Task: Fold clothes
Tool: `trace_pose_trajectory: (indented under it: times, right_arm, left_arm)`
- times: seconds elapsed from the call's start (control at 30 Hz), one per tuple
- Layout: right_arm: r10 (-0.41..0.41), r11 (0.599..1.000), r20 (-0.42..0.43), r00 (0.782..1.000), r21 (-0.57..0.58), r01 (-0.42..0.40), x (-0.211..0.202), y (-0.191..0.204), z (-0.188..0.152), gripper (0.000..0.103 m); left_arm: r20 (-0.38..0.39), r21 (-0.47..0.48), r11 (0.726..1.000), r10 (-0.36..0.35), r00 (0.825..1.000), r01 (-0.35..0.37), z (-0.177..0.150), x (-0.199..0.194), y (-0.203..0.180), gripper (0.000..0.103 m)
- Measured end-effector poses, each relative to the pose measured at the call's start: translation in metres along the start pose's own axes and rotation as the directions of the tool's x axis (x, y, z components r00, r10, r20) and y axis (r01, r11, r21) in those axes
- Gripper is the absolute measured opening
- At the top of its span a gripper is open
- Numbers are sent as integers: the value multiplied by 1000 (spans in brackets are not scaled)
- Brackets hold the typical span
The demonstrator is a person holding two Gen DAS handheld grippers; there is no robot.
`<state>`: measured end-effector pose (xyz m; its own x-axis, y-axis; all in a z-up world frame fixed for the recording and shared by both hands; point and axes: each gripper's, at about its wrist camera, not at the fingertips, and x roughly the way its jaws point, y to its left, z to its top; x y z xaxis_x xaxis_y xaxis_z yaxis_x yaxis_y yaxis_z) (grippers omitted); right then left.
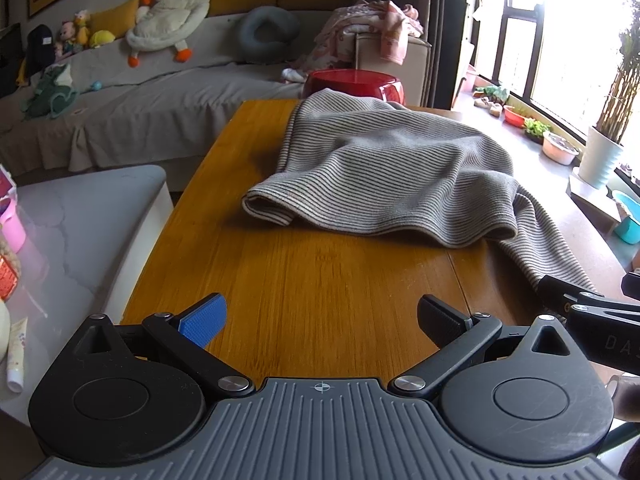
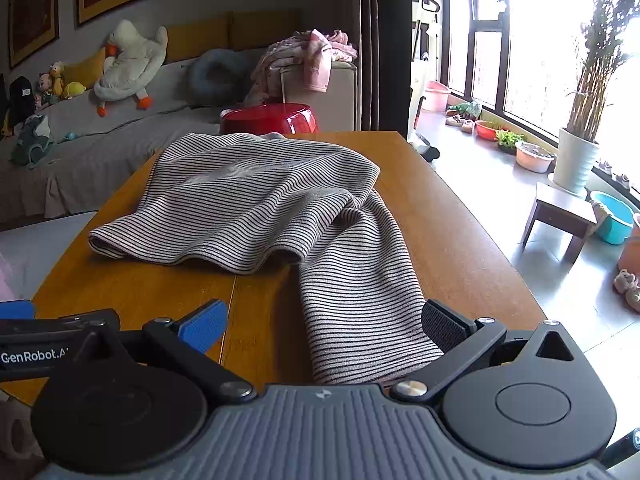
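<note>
- The striped grey top (image 2: 248, 200) is lying rumpled across the wooden table (image 2: 448, 232), its body bunched toward the far end and one long sleeve (image 2: 360, 300) trailing toward the near edge.
- The right tongs (image 2: 324, 324) are standing wide open, with the sleeve's cuff end lying between the blue pad and the black pad; the cloth is resting against the black one but nothing is pinching it.
- The left tongs (image 1: 320, 320) are also gaping open, holding nothing, hovering over bare wood just short of the garment's wavy hem (image 1: 360, 224).
- The step in hand looks like taking hold of the sleeve so it can be drawn out or laid over the body; folding proper seems barely begun, since the top is not yet lying flat.
- To do it well, the right tongs should be closing on the cuff itself, catching both layers squarely between the pads and not a loose ridge that could slip free.
- The left tongs would be best placed reaching to the hem's near corner, so the two holds are working together to spread the body flat before any fold.
- Lifting only a little is wise: a high pull risks dragging the bunched body off the table's far side, where a red tub (image 2: 268, 118) is sitting just behind.
- The hem is rippling, so smoothing should be coming before creasing.
</note>
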<state>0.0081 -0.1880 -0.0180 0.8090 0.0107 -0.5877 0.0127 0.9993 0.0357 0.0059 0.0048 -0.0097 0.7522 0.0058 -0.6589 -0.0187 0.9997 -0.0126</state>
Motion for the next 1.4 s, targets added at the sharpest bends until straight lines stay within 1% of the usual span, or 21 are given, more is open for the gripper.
trace_pose_trajectory:
  times: [0.8, 0.97, 1.07, 1.13, 1.23, 1.3, 1.4]
  right_arm:
    - [8, 1000, -15, 1000, -5, -8, 5, -1, -3, 103]
    - [13, 1000, -26, 1000, 4, -13, 7, -3, -5, 103]
    - [32, 999, -24, 999, 23, -31, 10, -11, -4, 103]
    - [51, 998, -9, 999, 40, -51, 11, -20, -1, 103]
    - [62, 996, 74, 995, 62, -66, 12, -42, 6, 103]
    - [31, 996, 146, 989, 75, -43, 13, -56, 13, 103]
    - [-17, 996, 203, 979, 91, -2, 15, -72, 26, 103]
  left_arm:
    - [-20, -12, 1000, -4, 1000, 4, -3, 4, 2, 103]
    - [-49, -52, 997, -62, 997, 60, -3, 14, 11, 103]
    - [-34, -86, 989, -124, 992, 120, 1, 23, 24, 103]
    - [-1, -104, 988, -115, 993, 115, 7, 28, 37, 103]
    - [38, -120, 989, -81, 996, 85, 18, 33, 56, 103]
    - [53, -129, 989, -64, 997, 70, 25, 33, 66, 103]
    - [62, -146, 986, -68, 996, 76, 30, 32, 73, 103]
